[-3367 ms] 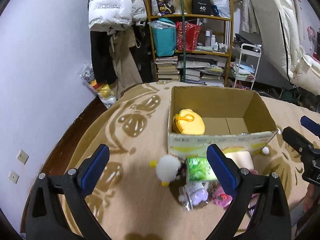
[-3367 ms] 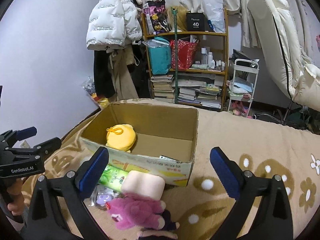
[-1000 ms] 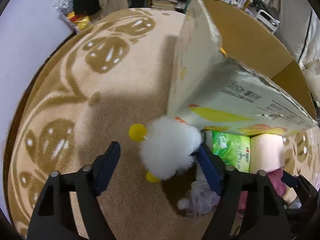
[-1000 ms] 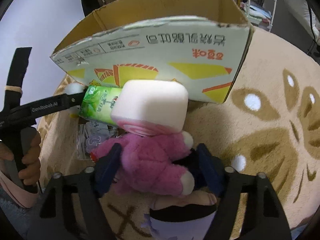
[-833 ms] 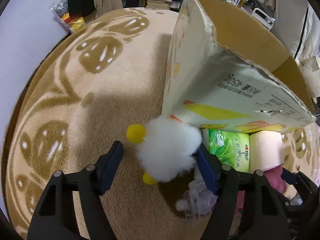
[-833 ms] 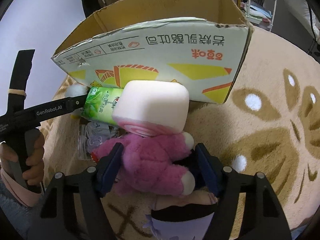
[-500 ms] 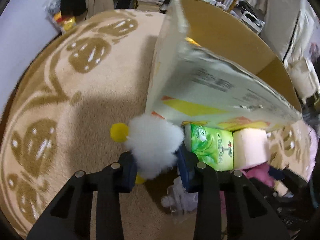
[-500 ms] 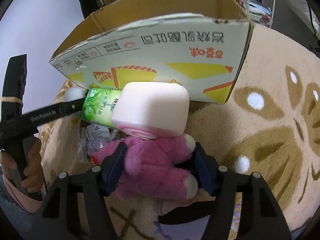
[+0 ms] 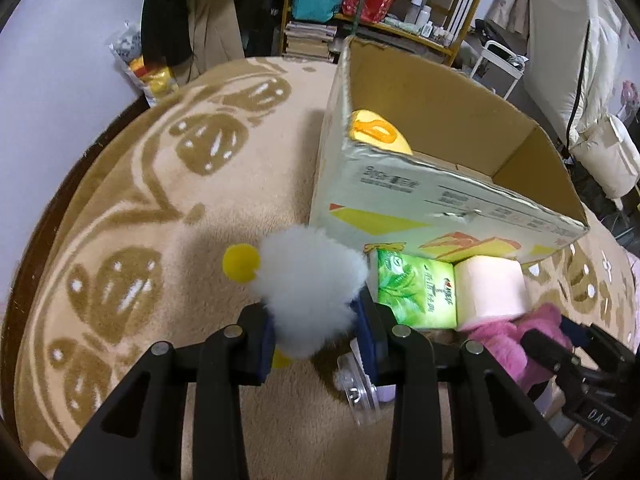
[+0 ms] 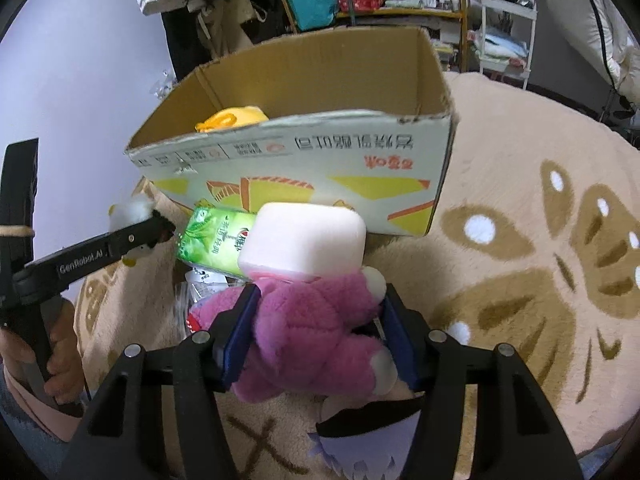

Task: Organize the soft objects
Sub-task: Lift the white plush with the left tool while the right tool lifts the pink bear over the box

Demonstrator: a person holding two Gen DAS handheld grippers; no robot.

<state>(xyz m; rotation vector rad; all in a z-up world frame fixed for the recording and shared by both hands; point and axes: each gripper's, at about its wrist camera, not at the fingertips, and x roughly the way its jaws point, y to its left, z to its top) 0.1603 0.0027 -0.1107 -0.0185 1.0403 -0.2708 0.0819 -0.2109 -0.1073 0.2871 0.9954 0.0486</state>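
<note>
Both claws gripped soft toys in front of the cardboard box.

The left claw (image 9: 318,338) was clamped on a fluffy white toy (image 9: 310,280) with yellow pom-poms, held just off the box's (image 9: 440,196) near left corner. The right claw (image 10: 316,336) squeezed a pink plush toy (image 10: 312,336) between its blue pads (image 10: 236,332) — the toy sat low over the patterned beige rug (image 10: 540,240). A pale pink cushion block (image 10: 304,240) rested against the plush, with a green tissue pack (image 10: 218,240) just beside it, both close to the box's printed front wall. Inside the box lay a yellow plush (image 9: 378,134), at its left end.
</note>
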